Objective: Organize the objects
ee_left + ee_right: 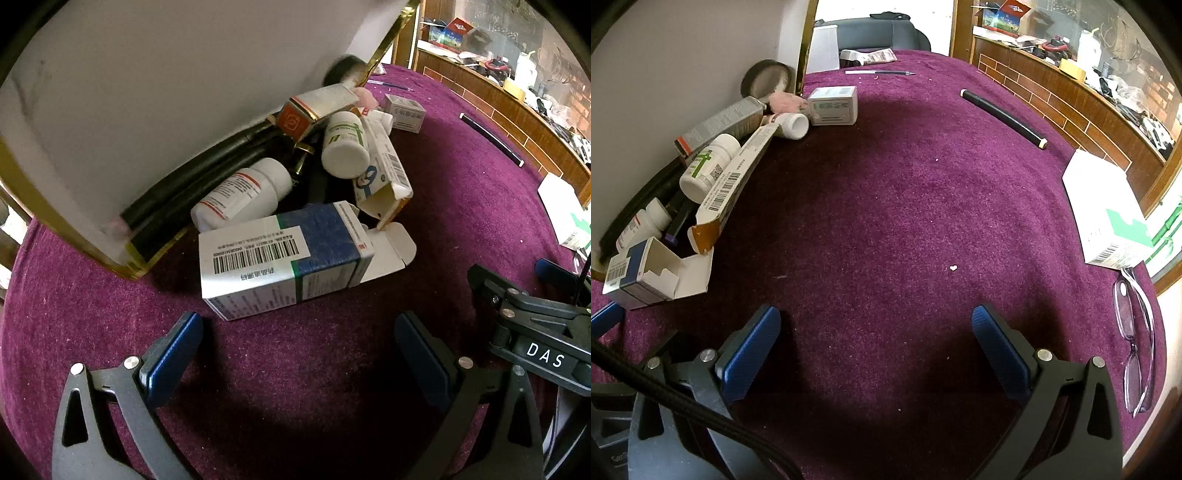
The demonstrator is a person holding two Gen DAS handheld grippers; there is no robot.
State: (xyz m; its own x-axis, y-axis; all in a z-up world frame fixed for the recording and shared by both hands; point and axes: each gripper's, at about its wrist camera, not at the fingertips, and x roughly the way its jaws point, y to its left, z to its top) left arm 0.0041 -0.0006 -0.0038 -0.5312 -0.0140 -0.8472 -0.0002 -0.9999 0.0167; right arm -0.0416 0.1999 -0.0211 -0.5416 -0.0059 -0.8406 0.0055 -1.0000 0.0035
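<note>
Three white bottles (345, 146) and five small boxes (280, 258) lie heaped at the bench's (886, 221) left edge against the wall. Left gripper (297, 354) and right gripper (875, 347): jaws wide open, holding nothing.

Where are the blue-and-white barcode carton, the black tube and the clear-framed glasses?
blue-and-white barcode carton (280, 254): left wrist view, top face.
black tube (1003, 112): right wrist view, mid-length.
clear-framed glasses (1137, 363): right wrist view, nose bridge.
</note>
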